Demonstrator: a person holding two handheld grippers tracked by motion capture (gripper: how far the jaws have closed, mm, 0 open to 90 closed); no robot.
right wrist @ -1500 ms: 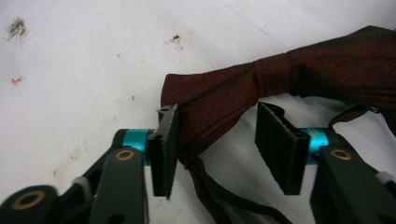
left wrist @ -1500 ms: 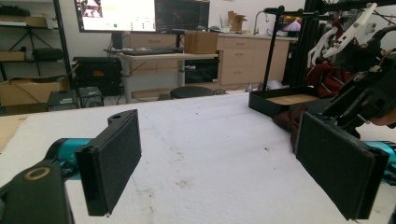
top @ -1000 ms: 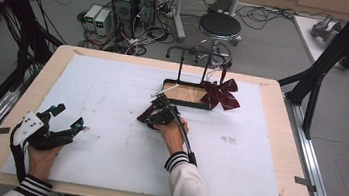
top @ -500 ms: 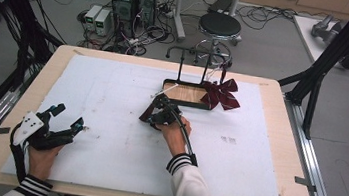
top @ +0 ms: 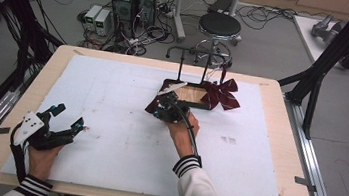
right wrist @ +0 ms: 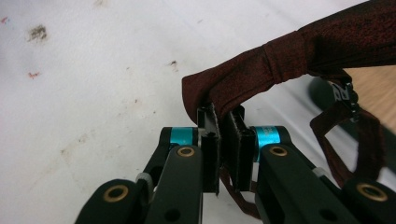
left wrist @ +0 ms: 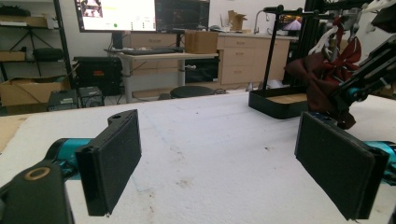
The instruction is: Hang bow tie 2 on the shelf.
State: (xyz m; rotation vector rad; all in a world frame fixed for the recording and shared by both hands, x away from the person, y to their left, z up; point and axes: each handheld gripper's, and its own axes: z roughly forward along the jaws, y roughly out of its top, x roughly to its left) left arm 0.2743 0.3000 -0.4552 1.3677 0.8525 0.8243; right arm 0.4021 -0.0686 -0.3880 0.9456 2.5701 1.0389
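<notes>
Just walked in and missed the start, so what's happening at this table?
A person is working with a handheld gripper in each hand. The right gripper is shut on a dark red bow tie, holding it beside a small black stand in the middle of the white table. A second bow tie lies at the stand's far side. The left gripper rests open near the table's left edge.

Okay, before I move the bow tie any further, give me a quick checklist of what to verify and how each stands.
1. Right gripper shut on the dark red fabric bow tie: ok.
2. Bow tie's thin strap free of the black-rimmed wooden tray: cannot tell.
3. Second dark red bow sits at the tray's right end, apart from the held one: ok.
4. Left gripper open, far from the tray: ok.
5. White foam board near the grippers bare: ok.
</notes>
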